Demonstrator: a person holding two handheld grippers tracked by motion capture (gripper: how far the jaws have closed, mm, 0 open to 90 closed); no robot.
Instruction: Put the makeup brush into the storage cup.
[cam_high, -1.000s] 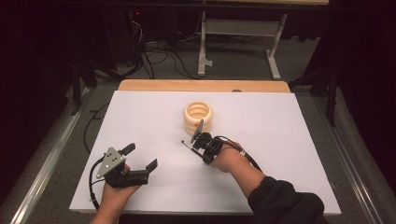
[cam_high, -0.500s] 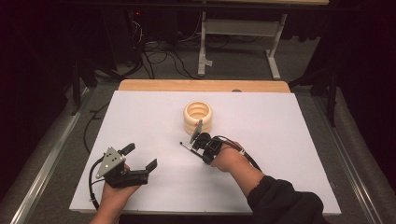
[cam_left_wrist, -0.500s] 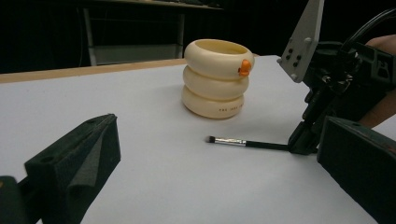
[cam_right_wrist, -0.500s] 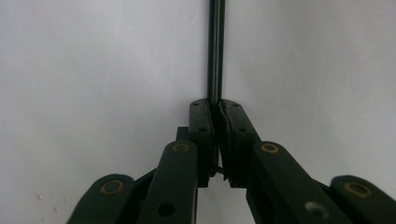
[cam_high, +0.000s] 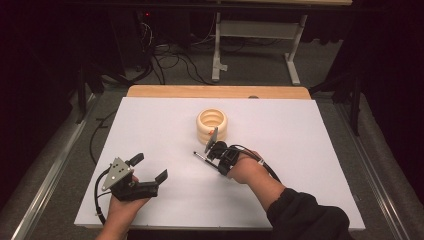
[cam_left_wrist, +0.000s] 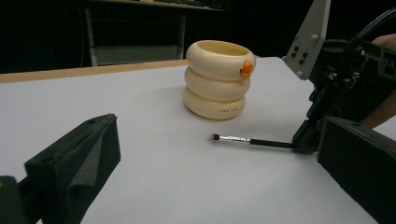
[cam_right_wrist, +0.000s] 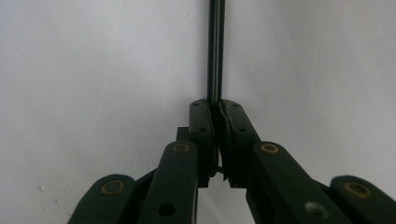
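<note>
A thin brush (cam_high: 200, 156) with a black handle, silver collar and dark bristles points left, level and close to the white sheet (cam_high: 310, 150). My right gripper (cam_high: 209, 158) is shut on its handle end, and the two pads pinch the black handle (cam_right_wrist: 215, 46) in the right gripper view (cam_right_wrist: 216, 109). Just behind stands a cream ribbed holder (cam_high: 212, 125) made of three stacked rings, with a small orange figure on its rim (cam_left_wrist: 246, 69). The brush (cam_left_wrist: 233, 139) lies in front of the holder (cam_left_wrist: 217, 79). My left gripper (cam_high: 150, 167) rests open at the front left, with nothing between its fingers.
The white sheet covers a wooden table whose back edge (cam_high: 215, 91) shows behind it. Beyond the table are a white metal frame (cam_high: 220, 45) and loose cables (cam_high: 165, 55) on the dark floor. A metal rail (cam_high: 55, 165) runs along the left side.
</note>
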